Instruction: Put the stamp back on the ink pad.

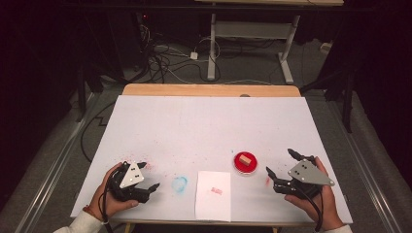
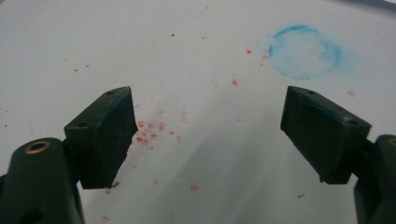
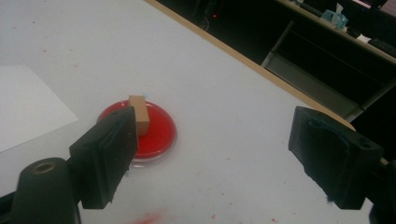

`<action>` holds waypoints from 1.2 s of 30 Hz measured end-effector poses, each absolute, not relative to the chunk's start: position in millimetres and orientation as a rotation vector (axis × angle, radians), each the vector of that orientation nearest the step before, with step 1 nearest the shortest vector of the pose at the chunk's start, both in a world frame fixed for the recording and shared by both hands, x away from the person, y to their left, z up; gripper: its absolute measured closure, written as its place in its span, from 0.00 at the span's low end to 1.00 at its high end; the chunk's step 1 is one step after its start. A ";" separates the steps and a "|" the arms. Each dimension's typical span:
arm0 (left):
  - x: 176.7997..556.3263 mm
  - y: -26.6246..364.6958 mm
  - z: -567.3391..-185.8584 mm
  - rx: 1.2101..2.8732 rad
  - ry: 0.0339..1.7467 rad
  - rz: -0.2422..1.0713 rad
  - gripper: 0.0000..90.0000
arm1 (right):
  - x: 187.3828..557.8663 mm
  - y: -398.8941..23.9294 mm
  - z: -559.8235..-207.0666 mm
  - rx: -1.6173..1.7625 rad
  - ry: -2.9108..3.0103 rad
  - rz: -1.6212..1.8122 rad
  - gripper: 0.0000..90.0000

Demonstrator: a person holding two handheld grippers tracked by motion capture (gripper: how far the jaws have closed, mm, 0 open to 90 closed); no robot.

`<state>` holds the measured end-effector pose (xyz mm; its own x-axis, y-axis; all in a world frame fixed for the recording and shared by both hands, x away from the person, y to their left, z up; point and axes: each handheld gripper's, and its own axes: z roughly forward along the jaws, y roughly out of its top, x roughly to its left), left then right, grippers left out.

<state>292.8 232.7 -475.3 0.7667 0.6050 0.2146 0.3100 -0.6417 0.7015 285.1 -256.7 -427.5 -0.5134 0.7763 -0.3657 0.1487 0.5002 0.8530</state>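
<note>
Red ink fills a shallow round dish (image 1: pixel 245 163), and a small wooden stamp block (image 1: pixel 245 158) stands upright in it; this dish is the landmark here. The right tool (image 1: pixel 281 168) rests just to the right of the dish, its jaws spread wide and holding nothing, aimed toward the block in the right gripper view (image 3: pixel 138 115). The left tool (image 1: pixel 147 175) sits well to the left of the dish, jaws likewise apart and empty, beyond a faint blue ring stain (image 1: pixel 179 184).

The step in hand looks to be picking the block out of the ink with the right tool. To do it well, I'd bring the jaws level on either side of the block's long faces, close squarely above the ink line, and lift straight up so the dish doesn't slide or tip.

A white sheet of paper (image 1: pixel 213 195) bearing a small red print (image 1: pixel 216 191) lies just left of and nearer than the dish. The desk (image 1: pixel 204 121) has a white cover speckled with red flecks, a wooden edge at its far side, and a dark room with cables on the floor beyond.
</note>
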 end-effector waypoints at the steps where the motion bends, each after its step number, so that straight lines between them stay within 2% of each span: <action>1: 293.1 232.5 -475.3 2.294 0.681 0.579 0.19 | 285.0 -259.0 -428.6 0.769 1.962 1.021 0.18; 22: 291.9 232.5 -471.5 2.264 0.695 0.640 0.19 | 272.2 -277.8 -462.2 0.833 1.993 0.986 0.18; 36: 290.6 230.3 -471.1 2.265 0.686 0.673 0.19 | 263.6 -274.7 -460.4 0.807 1.986 0.998 0.18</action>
<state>290.6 230.3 -471.1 0.7290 0.6282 0.2720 0.2840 -0.6390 0.7149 263.6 -274.7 -460.4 -0.5138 0.7867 -0.3421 0.1950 0.4954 0.8465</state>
